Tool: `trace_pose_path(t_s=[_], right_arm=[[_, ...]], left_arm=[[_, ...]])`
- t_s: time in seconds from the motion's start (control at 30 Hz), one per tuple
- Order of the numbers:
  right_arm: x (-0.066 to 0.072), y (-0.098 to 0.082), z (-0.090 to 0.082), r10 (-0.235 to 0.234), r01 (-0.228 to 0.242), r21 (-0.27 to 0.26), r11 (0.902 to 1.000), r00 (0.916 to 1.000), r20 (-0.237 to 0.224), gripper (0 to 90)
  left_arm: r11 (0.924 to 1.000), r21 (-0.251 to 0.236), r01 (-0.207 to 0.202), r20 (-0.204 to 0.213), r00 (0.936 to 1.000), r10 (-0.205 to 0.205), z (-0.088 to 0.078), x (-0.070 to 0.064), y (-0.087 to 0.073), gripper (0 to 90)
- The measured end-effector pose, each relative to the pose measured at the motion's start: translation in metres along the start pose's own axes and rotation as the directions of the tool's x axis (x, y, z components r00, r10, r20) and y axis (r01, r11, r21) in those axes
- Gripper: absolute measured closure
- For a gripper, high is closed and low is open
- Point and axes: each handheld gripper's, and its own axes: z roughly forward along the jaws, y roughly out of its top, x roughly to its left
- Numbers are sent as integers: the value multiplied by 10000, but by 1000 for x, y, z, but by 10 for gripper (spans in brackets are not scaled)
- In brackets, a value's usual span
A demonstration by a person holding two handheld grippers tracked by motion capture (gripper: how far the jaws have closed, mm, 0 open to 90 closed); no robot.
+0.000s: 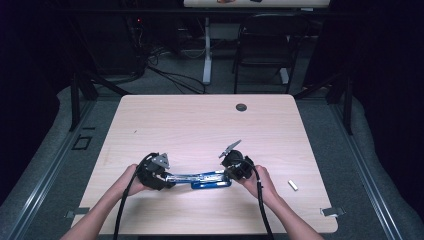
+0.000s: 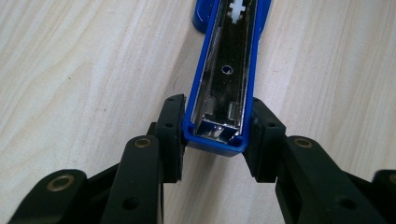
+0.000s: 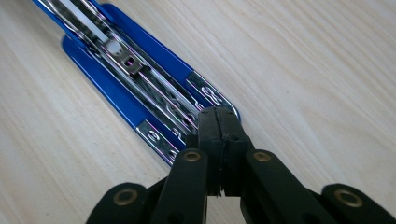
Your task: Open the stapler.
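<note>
Left gripper (image 2: 215, 140): 2 matte black jaws, brass-ringed screws, a seemingly black cable.

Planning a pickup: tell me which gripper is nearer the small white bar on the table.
Right. The right gripper is nearer the small white bar; the left gripper lies farther away.

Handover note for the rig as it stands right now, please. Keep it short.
Left gripper: jaws shut on the end of the blue stapler's opened top arm.
Right gripper: jaws shut, tips resting on the stapler at its base end, pinning it to the table.
Done: stapler swung open, staple channel exposed.
Left: a small staple strip lies to the right on the table, likely to be loaded, then close the stapler.
</note>
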Motion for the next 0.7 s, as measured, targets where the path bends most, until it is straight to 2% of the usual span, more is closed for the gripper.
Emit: trace_pose_path(t_s=[0.1, 0.13, 0.17, 0.2, 0.37, 0.4, 0.5, 0.57, 0.63, 0.7], right_arm=[[1, 2, -1, 120, -124, -211, 9997, 9998, -163, 899], [4, 6, -2, 42, -49, -186, 9998, 9992, -401, 861], [7, 8, -1, -135, 134, -18, 9999, 9994, -317, 864], [10, 9, 0, -315, 313, -73, 9995, 9993, -212, 865], [17, 13, 0, -382, 371, -453, 9983, 9990, -229, 864], [21, 15, -1, -381, 341, -876, 9956, 9983, -445, 881], [28, 21, -4, -482, 359, -1344, 9903, 9948, -893, 900], [35, 24, -3, -579, 408, -1430, 9889, 9914, -1175, 900], [42, 28, 2, -754, 574, -1549, 9863, 9907, -1131, 900], [46, 36, 10, -818, 632, -1456, 9873, 9887, -1253, 900]], left_arm=[[10000, -58, 8, 24, 10000, -8, 0, 1, -1, 634], [10000, -73, 17, 51, 10000, -17, 1, 1, -1, 634], [10000, -73, 17, 51, 10000, -17, 1, 1, -1, 634], [10000, -54, 9, 66, 10000, -9, 1, 2, -1, 634], [10000, -93, -28, 80, 10000, 28, 2, 3, -1, 634], [9999, -91, -54, 73, 10000, 54, 2, 3, -1, 634], [10000, -82, -46, 92, 9999, 47, 4, 6, 1, 632], [9999, -113, -53, 120, 9999, 54, 5, 6, 1, 631], [10000, -67, -61, 108, 9999, 61, 7, 7, 3, 630], [9999, -44, -136, 24, 9999, 136, 6, 7, 5, 630]])
